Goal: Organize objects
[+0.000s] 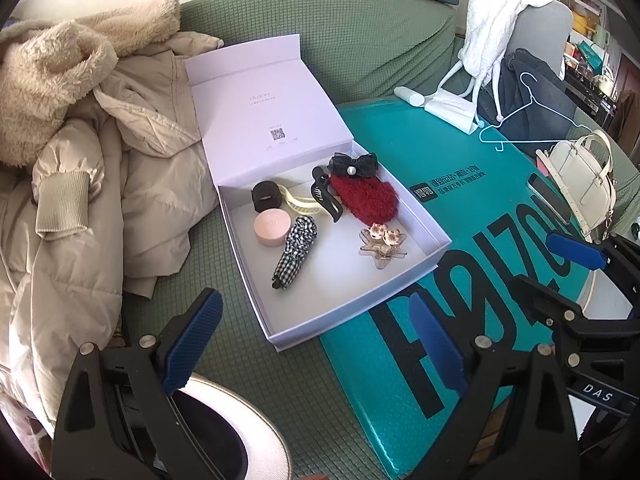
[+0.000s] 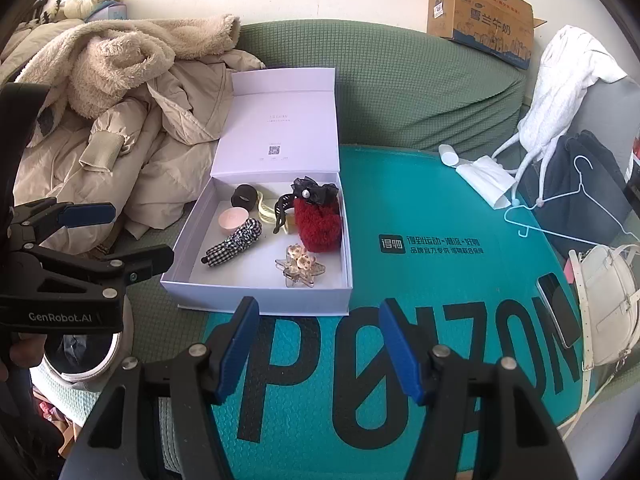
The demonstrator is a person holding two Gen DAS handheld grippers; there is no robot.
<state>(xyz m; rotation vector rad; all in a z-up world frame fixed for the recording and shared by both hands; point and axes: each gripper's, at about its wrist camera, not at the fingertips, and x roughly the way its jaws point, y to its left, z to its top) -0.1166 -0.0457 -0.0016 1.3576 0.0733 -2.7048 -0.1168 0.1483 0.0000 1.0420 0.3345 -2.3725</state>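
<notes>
The white box (image 2: 256, 292) sits lid-up, half on the green sofa (image 2: 400, 80), half on the teal mailer (image 2: 440, 208), and it's loaded: red fluffy clip (image 2: 322, 222), gingham scrunchie (image 2: 236, 242), pink compact (image 2: 233, 218), black claw clip (image 2: 282, 206), star clip (image 2: 300, 266). Both grippers hover short of it, the right gripper (image 2: 320, 352) with jaws spread and empty, the left gripper (image 1: 316, 344) likewise wide and holding nothing. The risk, I'd say: the box straddles an uneven edge, so a nudge to its wall could tip it or flip the lid shut. Only the right view shows the whole cardboard carton (image 2: 480, 12); the left view alone shows the white hat's (image 1: 240, 412) brim right under its fingers.
</notes>
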